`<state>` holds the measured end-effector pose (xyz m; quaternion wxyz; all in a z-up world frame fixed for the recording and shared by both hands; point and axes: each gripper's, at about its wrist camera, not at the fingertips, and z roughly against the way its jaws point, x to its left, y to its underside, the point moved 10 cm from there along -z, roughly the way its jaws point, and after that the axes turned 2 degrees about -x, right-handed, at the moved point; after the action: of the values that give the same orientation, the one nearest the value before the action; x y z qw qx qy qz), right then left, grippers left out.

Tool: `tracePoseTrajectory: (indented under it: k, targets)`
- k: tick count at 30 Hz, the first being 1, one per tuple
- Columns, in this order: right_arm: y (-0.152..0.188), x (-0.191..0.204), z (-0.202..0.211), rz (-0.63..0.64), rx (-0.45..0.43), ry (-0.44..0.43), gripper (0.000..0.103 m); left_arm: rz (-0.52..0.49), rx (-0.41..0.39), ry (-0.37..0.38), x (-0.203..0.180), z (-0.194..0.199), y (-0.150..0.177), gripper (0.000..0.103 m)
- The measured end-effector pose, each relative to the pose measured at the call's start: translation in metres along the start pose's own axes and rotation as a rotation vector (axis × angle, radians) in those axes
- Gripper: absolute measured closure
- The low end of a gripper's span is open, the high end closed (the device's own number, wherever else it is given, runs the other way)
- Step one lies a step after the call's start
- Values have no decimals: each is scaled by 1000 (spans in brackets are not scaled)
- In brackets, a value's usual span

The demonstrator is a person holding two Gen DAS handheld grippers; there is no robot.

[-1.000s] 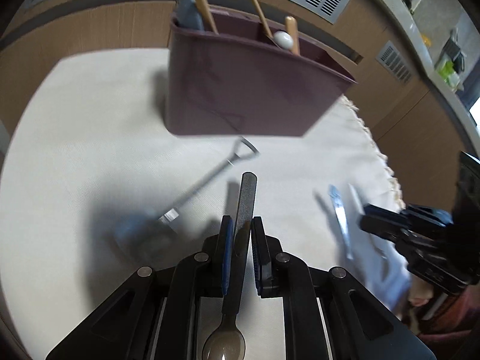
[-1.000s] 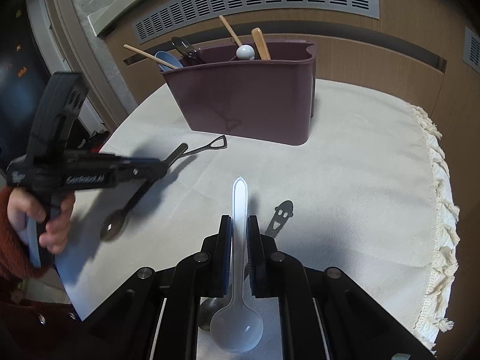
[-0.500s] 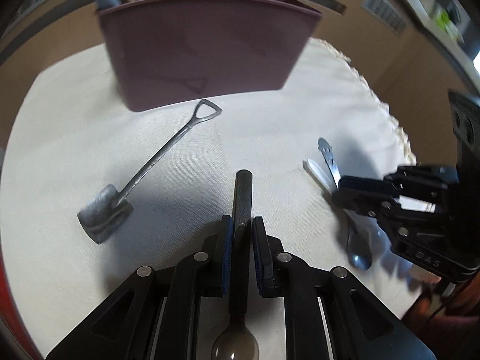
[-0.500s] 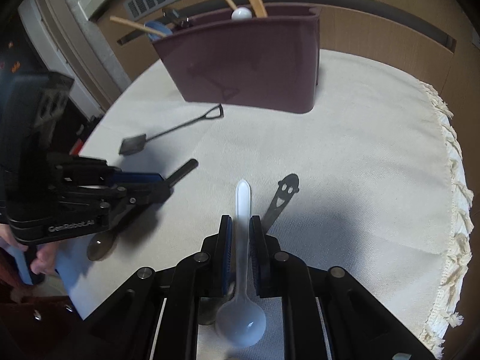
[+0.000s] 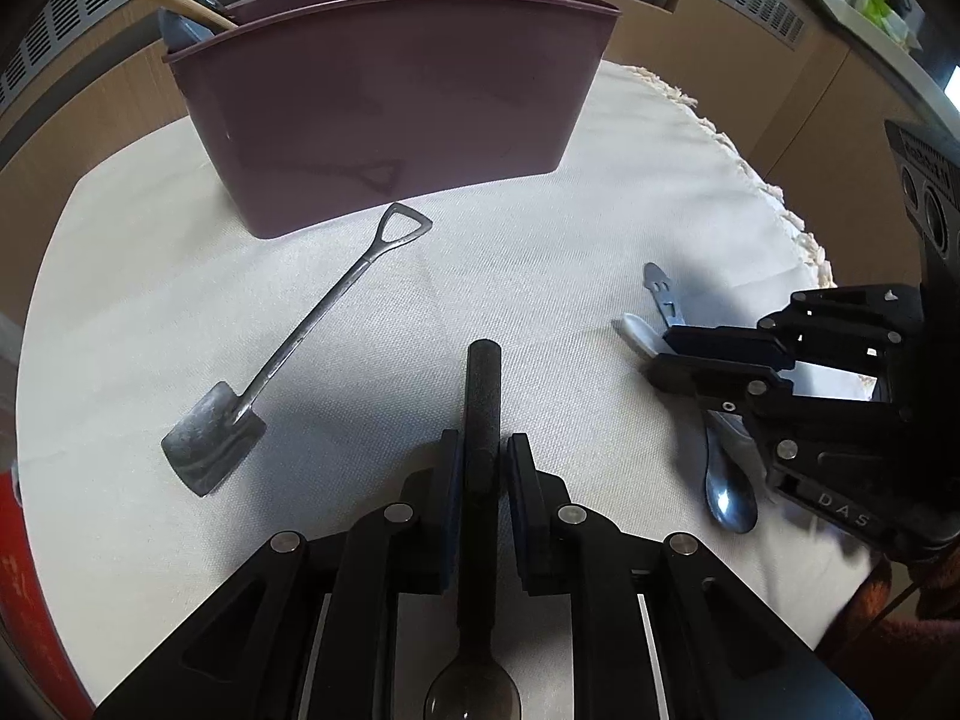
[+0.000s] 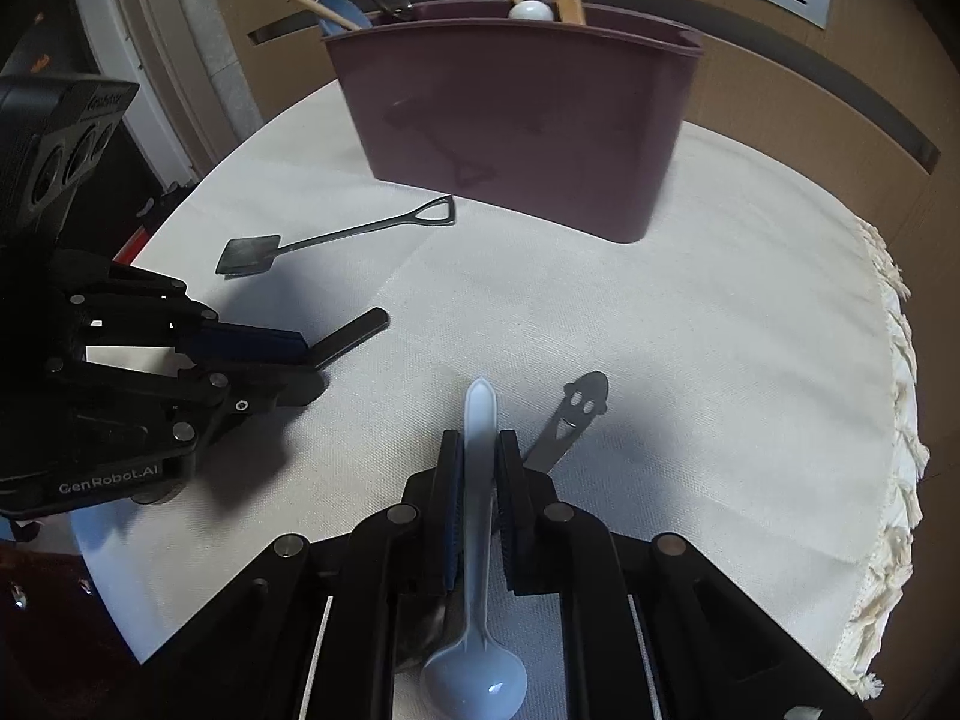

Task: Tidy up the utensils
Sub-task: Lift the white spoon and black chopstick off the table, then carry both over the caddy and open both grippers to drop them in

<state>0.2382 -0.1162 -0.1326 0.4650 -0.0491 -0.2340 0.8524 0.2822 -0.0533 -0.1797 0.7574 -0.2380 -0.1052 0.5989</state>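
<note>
White tablecloth (image 5: 540,276), wood-panelled wall (image 6: 780,90) behind.

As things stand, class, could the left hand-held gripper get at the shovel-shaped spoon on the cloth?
Probably not yet. The path to the shovel-shaped spoon looks clear, but the left hand-held gripper has the dark-handled spoon between its opening jaws and would need to be rid of it first.
</note>
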Motion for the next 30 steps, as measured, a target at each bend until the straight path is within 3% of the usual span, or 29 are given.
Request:
tracePoseTrajectory:
  k: [7,11,16,22,25,30]
  targets:
    - [-2,-7,4,-36,-28,31,93,5,39,20,-4,-2,-3,86]
    - [-6,-8,12,-52,-58,34,93,83,32,71,0,-2,-7,91]
    - [-14,-7,30,-85,-124,1,93,111,-95,94,-2,15,-9,91]
    - [-13,-15,55,-173,-183,-73,93,274,-332,214,-1,69,-26,92]
    - [-12,-19,64,-193,-208,-67,93,317,-410,215,2,88,-34,100]
    - [-25,-19,94,-225,-305,-87,93,253,-514,185,4,129,-51,100]
